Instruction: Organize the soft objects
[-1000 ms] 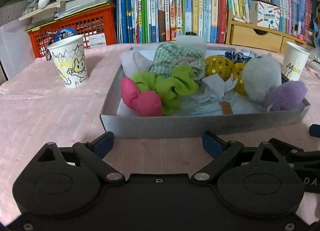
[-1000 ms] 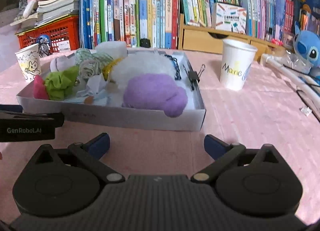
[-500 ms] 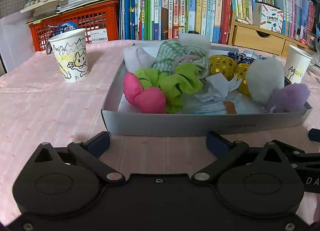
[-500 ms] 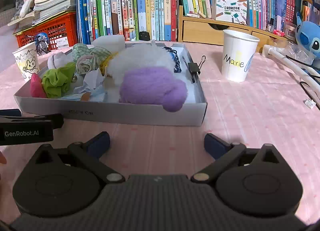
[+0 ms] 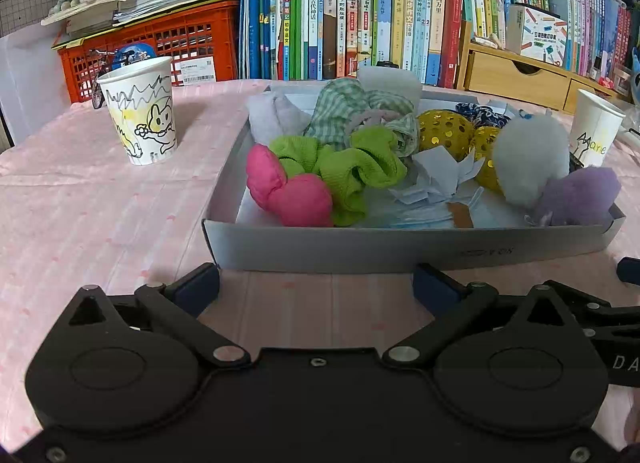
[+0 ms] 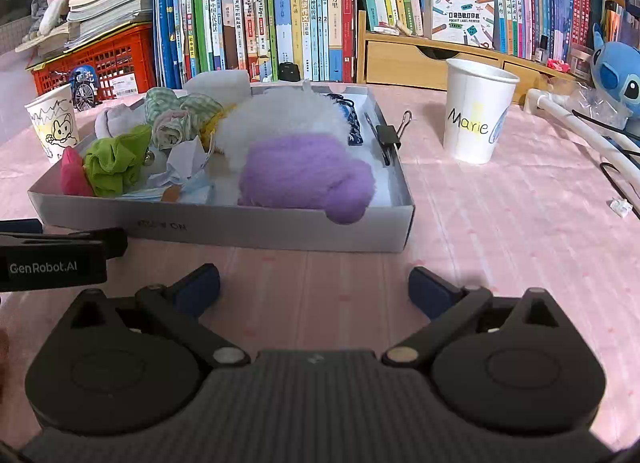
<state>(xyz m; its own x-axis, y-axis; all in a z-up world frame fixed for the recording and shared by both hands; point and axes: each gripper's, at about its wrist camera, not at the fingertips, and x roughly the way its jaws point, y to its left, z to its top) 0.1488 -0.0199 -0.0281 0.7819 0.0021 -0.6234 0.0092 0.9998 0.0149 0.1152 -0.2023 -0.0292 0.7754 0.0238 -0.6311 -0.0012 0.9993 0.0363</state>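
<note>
A shallow grey cardboard tray on the pink tablecloth holds soft things: a pink heart cushion, a green scrunchie, a checked green scrunchie, a white pompom, a purple pompom, gold sequin balls, crumpled paper and a face mask. My left gripper is open and empty just before the tray's near wall. My right gripper is open and empty, near the tray's right front corner.
A drawn-on paper cup stands left of the tray; a cup marked "Marie" stands right. A black binder clip sits on the tray's right rim. Books, a red crate and a wooden drawer unit line the back.
Both grippers have drawn back slightly and tilted up, so the tray sits a little farther away in both views. Both stay open and empty.
</note>
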